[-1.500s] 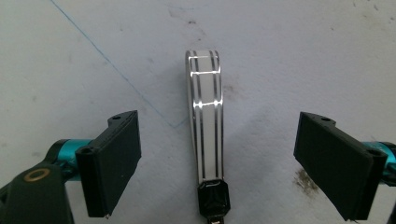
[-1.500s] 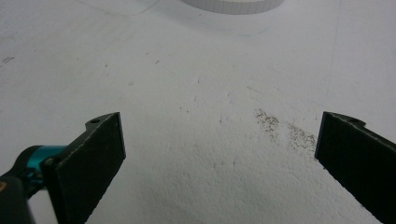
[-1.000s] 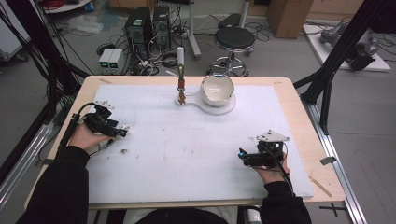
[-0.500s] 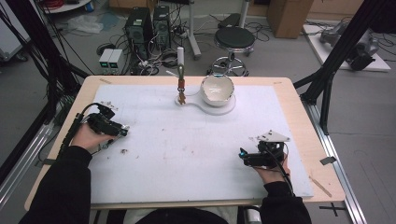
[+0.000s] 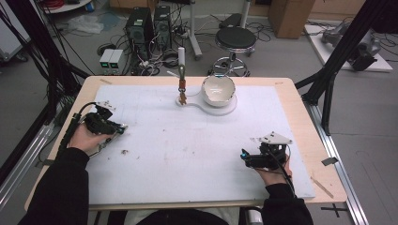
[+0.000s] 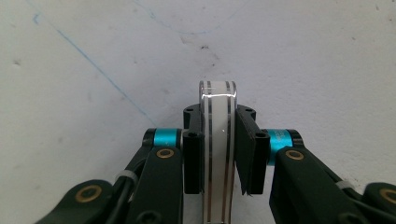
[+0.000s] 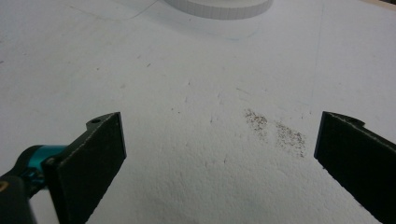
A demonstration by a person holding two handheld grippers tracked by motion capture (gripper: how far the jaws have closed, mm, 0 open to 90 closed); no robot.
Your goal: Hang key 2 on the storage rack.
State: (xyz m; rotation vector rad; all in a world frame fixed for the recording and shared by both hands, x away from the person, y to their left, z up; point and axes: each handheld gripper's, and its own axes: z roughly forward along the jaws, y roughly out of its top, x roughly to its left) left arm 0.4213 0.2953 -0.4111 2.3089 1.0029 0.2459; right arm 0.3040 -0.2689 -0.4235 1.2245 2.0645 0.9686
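Note:
My left gripper (image 6: 218, 122) is shut on a thin white strip (image 6: 217, 100) with two fine metallic lines, held edge-on between the pads, its rounded end poking past them. In the high view the left gripper (image 5: 120, 130) rests at the white mat's left side and the strip (image 5: 107, 142) runs back under the hand. At the mat's right front, my right gripper (image 5: 243, 155) points left. Its jaws stand wide open in the right gripper view (image 7: 220, 128), with nothing between them, low over the mat and a patch of dark specks (image 7: 275, 130).
A white bowl (image 5: 218, 88) sits on a round white base (image 5: 225, 110) at the mat's far middle. Beside it stands a thin upright post with a brown piece (image 5: 182, 86) and a white tube on top. Small crumbs (image 5: 124, 151) lie near the left hand.

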